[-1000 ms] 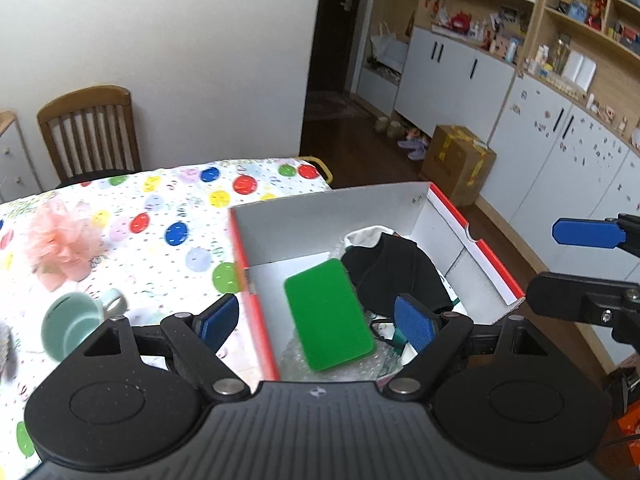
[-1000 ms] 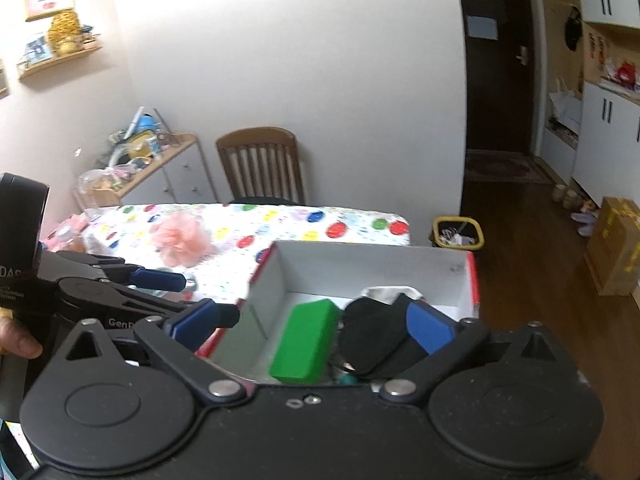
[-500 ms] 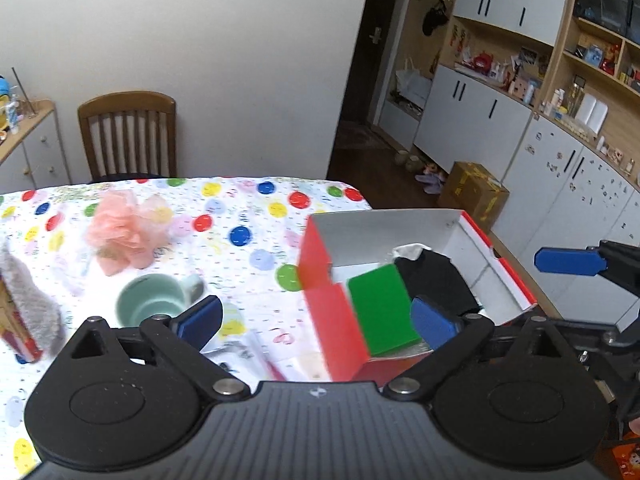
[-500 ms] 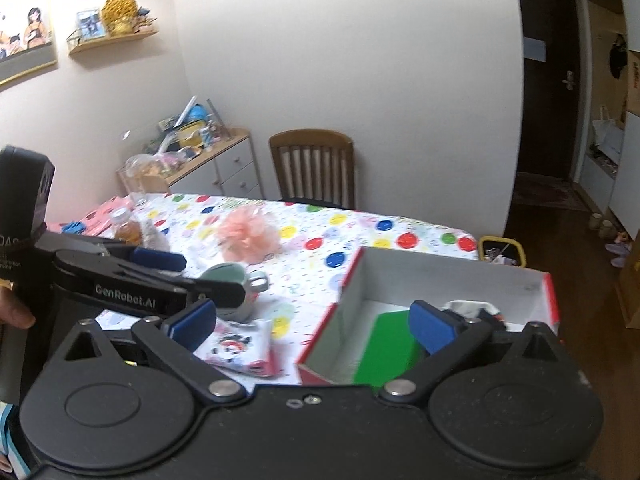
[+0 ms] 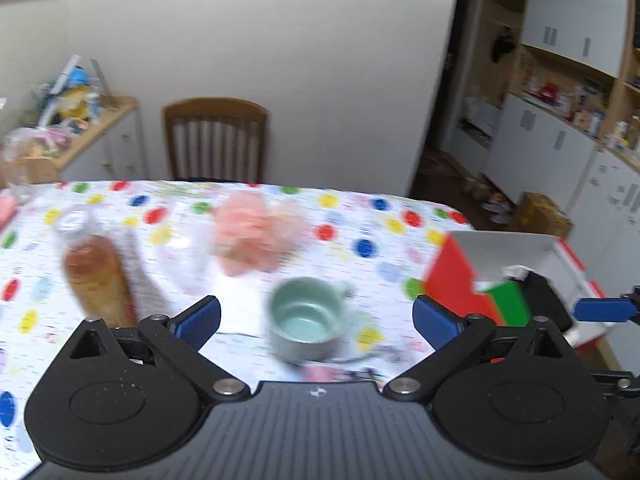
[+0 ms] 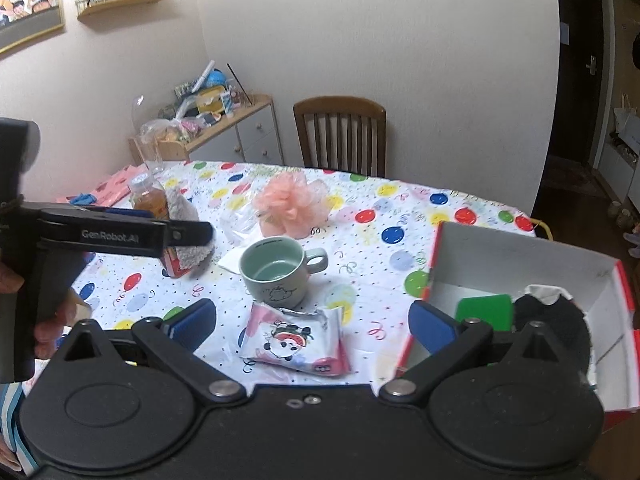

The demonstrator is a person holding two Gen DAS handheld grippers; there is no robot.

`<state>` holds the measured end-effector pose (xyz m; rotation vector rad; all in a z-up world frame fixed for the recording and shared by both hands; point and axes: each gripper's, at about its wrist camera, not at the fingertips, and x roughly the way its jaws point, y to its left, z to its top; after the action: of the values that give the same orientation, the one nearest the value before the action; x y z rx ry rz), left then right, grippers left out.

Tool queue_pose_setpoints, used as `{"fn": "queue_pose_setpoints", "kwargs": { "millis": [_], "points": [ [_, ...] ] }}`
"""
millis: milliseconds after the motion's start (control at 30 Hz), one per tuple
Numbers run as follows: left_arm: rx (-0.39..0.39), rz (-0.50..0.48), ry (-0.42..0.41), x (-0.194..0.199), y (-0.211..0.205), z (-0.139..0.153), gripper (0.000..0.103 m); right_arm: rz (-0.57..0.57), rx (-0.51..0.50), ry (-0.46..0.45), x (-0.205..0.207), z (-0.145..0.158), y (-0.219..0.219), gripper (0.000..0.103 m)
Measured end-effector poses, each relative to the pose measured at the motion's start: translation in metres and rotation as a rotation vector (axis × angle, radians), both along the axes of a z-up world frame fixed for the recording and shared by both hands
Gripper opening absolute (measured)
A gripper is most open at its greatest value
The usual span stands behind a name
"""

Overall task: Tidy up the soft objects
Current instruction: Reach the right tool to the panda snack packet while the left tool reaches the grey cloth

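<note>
Both my tongs empty: left tongs (image 5: 316, 316) just opened wide, right tongs (image 6: 312, 320) gaping. Pink pouf (image 6: 290, 200) mid-tabletop (image 6: 400, 208), toward far edge. Box (image 6: 520, 256) at right edge holds green sponge (image 6: 486, 312), black cloth (image 6: 556, 328).

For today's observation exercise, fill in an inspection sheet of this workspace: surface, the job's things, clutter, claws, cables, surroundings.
Surface: table under a balloon-print cloth.
Job's things: red box at the right holds a green sponge and black cloth; pink mesh puff lies on the table behind the mug.
Clutter: green mug, snack packet, drink bottle, clear bag.
Claws: left claw open, nothing between its pads; right claw open, empty.
Cables: nothing seen.
Surroundings: wooden chair, sideboard, cupboards.
</note>
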<state>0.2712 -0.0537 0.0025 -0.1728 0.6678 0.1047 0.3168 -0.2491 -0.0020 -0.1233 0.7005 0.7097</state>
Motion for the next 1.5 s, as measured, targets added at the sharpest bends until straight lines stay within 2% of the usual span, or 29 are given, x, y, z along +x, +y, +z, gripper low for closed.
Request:
{"fn": "queue_pose_setpoints", "kwargs": {
  "millis": [167, 300, 533, 800, 1000, 1100, 1200, 1267, 1367, 1433, 1500],
  "points": [
    [0.082, 0.084, -0.003, -0.002, 0.032, -0.019, 0.103, -0.011, -0.029, 0.033, 0.009, -0.018, 0.028, 0.102],
    [0.116, 0.131, 0.011, -0.002, 0.057, -0.038, 0.103, -0.006, -0.069, 0.059, 0.016, -0.032, 0.048, 0.1],
    [0.148, 0.186, 0.023, 0.009, 0.084, -0.069, 0.103, -0.03, -0.123, 0.114, 0.034, -0.055, 0.07, 0.093],
    [0.143, 0.273, 0.05, 0.023, 0.102, -0.104, 0.102, -0.035, -0.184, 0.161, 0.055, -0.081, 0.085, 0.081],
    [0.139, 0.288, 0.069, 0.037, 0.107, -0.12, 0.099, -0.025, -0.21, 0.181, 0.069, -0.096, 0.092, 0.072],
    [0.125, 0.293, 0.075, 0.044, 0.106, -0.124, 0.09, -0.026, -0.214, 0.195, 0.075, -0.103, 0.094, 0.065],
    [0.148, 0.293, 0.085, 0.051, 0.1, -0.128, 0.087, -0.023, -0.212, 0.211, 0.081, -0.109, 0.094, 0.056],
    [0.137, 0.299, 0.09, 0.055, 0.1, -0.129, 0.085, -0.03, -0.209, 0.211, 0.084, -0.112, 0.093, 0.056],
    [0.136, 0.323, 0.098, 0.062, 0.102, -0.131, 0.075, -0.038, -0.209, 0.207, 0.088, -0.114, 0.092, 0.054],
    [0.131, 0.34, 0.111, 0.067, 0.105, -0.134, 0.065, -0.038, -0.217, 0.203, 0.09, -0.115, 0.092, 0.054],
    [0.122, 0.345, 0.127, 0.072, 0.107, -0.137, 0.06, -0.038, -0.224, 0.199, 0.092, -0.116, 0.091, 0.053]
  ]
}}
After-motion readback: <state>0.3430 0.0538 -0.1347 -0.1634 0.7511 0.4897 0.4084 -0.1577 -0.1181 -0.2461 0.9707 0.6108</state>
